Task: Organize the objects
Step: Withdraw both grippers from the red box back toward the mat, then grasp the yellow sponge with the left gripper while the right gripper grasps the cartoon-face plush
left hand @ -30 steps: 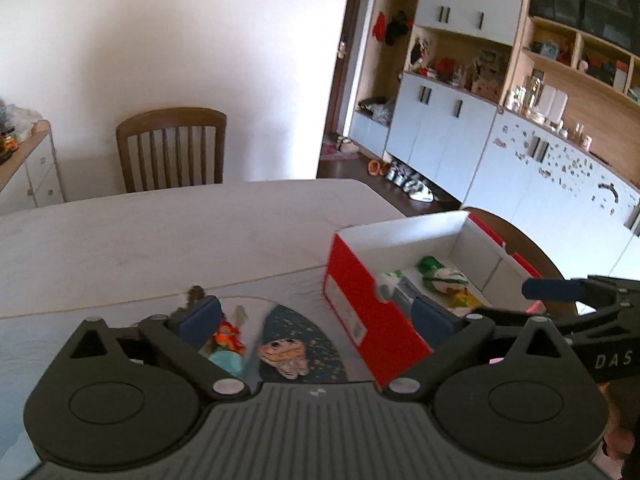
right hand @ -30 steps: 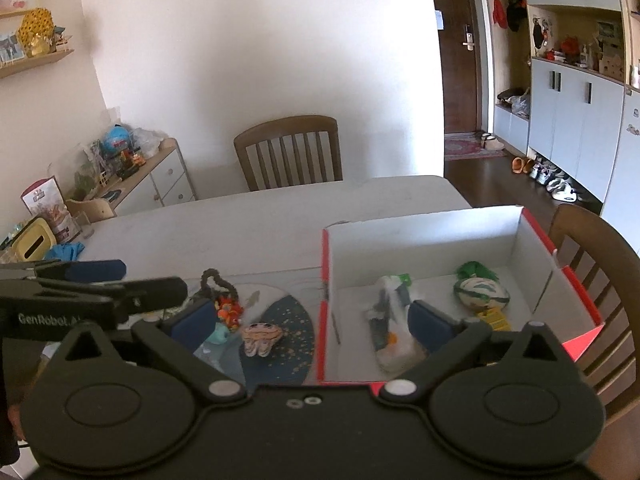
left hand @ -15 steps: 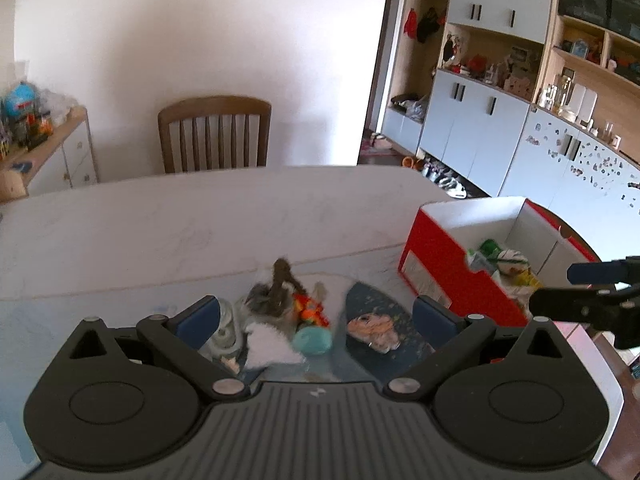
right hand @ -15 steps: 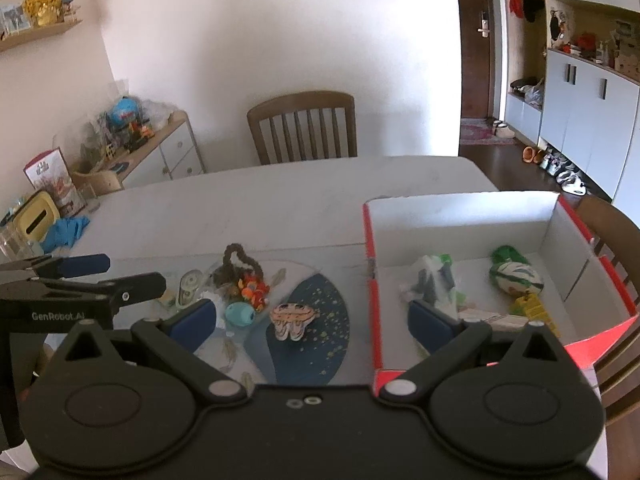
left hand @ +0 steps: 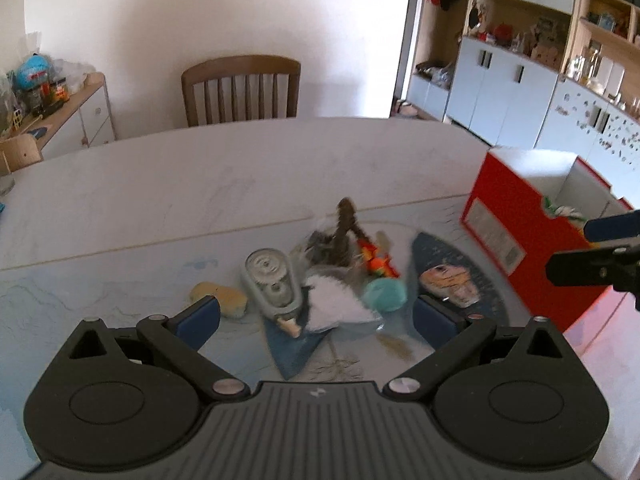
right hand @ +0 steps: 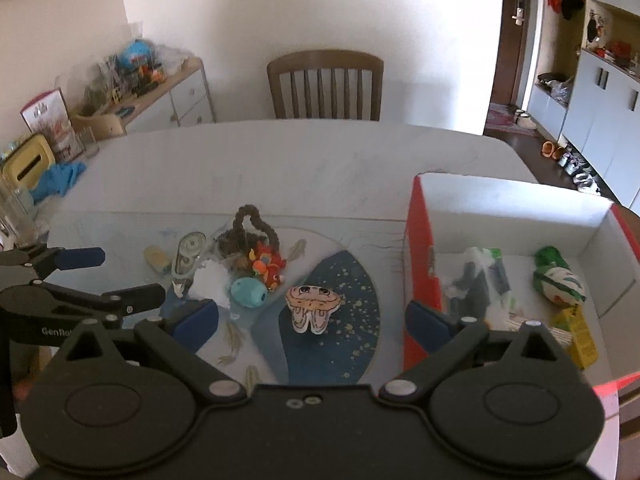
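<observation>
The table [right hand: 304,168] has a smooth, pale, marble-looking top, and a glossy printed mat [right hand: 120,232] covers its near part. The box [right hand: 516,208] looks like cardboard, red outside and matt white inside. The correction-tape dispenser [left hand: 271,280] is clear, shiny plastic. The brown loop [right hand: 248,220] looks fuzzy, like cloth. The chair [right hand: 325,84] is brown wood. Both grippers' bodies are matt black plastic.
</observation>
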Demonstrator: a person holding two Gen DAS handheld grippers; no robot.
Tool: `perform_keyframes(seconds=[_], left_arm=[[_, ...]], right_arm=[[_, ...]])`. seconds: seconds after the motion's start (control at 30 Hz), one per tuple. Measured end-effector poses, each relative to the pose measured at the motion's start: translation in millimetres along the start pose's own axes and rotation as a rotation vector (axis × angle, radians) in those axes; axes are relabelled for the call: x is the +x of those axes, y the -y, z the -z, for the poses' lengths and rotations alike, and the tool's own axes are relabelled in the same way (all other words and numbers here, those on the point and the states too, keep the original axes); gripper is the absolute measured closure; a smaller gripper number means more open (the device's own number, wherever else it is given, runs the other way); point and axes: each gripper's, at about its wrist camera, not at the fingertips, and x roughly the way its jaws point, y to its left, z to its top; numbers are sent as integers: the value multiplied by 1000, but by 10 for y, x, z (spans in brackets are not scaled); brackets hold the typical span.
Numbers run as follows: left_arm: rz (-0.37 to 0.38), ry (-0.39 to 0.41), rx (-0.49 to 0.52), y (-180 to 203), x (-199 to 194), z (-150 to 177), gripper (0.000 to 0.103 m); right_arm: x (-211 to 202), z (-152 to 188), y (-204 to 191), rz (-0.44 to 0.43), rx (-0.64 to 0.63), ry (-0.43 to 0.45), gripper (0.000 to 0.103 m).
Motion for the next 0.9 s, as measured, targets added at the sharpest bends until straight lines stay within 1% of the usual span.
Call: perform_keyframes(seconds=[0.1, 0.23, 0.37, 0.6, 0.77, 0.9], left_arm=[[-38, -23, -16, -135, 137, 20, 0], [-110, -45, -58, -375, 302, 28, 0], [-165, -69, -66, -570, 454, 36, 0], [-168, -79, -27, -733, 624, 68, 0], [-141, -86, -8, -773, 712, 75, 1], [-117, -76, 15, -751, 744, 86, 1]], right_arm=[[149, -22, -22, -4, -12, -36, 6], [302, -33, -53, -4, -26, -66, 7], [437, -34, -63, -9, -40, -99, 10], [677, -38, -128, -3, -93, -137, 16], [849, -55, -40, 7, -48, -168, 26], [976, -69, 21, 22, -22, -183, 29]])
